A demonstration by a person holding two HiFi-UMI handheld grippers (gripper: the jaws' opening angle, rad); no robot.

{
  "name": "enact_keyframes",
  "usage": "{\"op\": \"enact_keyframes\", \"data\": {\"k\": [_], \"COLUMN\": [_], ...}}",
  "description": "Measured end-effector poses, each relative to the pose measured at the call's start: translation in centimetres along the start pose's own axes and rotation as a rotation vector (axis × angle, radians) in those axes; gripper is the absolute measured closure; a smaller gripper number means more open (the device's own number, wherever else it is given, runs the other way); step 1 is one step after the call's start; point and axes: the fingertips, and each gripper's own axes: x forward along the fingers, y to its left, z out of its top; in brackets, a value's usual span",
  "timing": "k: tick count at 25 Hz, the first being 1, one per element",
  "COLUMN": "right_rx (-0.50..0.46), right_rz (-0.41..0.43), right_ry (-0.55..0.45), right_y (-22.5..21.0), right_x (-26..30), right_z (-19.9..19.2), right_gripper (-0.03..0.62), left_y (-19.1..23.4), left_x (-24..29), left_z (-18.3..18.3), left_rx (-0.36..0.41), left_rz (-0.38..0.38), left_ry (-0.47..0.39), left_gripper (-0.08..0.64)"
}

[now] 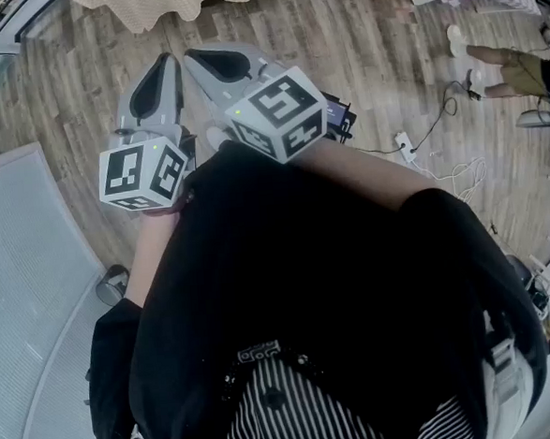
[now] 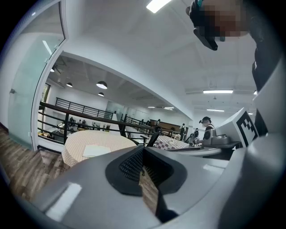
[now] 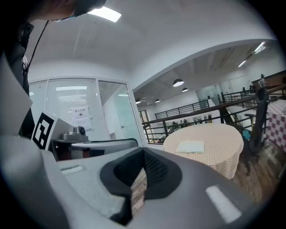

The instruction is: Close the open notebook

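Right gripper view: notebook [image 3: 190, 146] lies flat on the round table [image 3: 214, 156] with the checked cloth. It's well apart from the right gripper [image 3: 138, 172], ahead of the jaws and off to their right. It looks spread open, with pale pages. Left gripper view has the same notebook [image 2: 96, 150] on the table [image 2: 117, 139], ahead and to the left of the left gripper [image 2: 143, 169], also well apart.

Head view gives me no notebook, only the table [image 1: 175, 5] as a strip of cloth at the top edge, beyond both grippers. What it adds is the left gripper [image 1: 156, 83] and right gripper [image 1: 219, 66] side by side over the wood floor [image 1: 368, 67]. Their tips are close together, held out in front of the wearer's black top [image 1: 308, 287].

Jaws: both pairs are clenched, pads together with just a thin slit showing floor. Neither grips or touches anything.
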Motion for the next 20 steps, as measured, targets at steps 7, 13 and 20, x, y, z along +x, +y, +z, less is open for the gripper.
{"op": "enact_keyframes", "data": {"k": [7,13,20], "right_rx": [-0.017,-0.036,0.008], "right_rz": [0.031,0.051,0.050], "right_ry": [0.022,0.021,0.020], "right_y": [0.1,-0.7,-3.0], "right_x": [0.2,-0.1,-0.3], "right_z": [-0.4,-0.5,-0.7], "right_gripper": [0.591,0.591,0.591], "left_y": [0.3,-0.2,-1.1], "left_x": [0.5,1.7,3.7], "left_z": [-0.1,-0.6,-1.2], "left_rx": [-0.018,-0.017,-0.017], "left_rz": [0.005,0.007,0.001], "left_ry": [0.000,0.006,0.023], "left_gripper": [0.555,0.555,0.555]}}
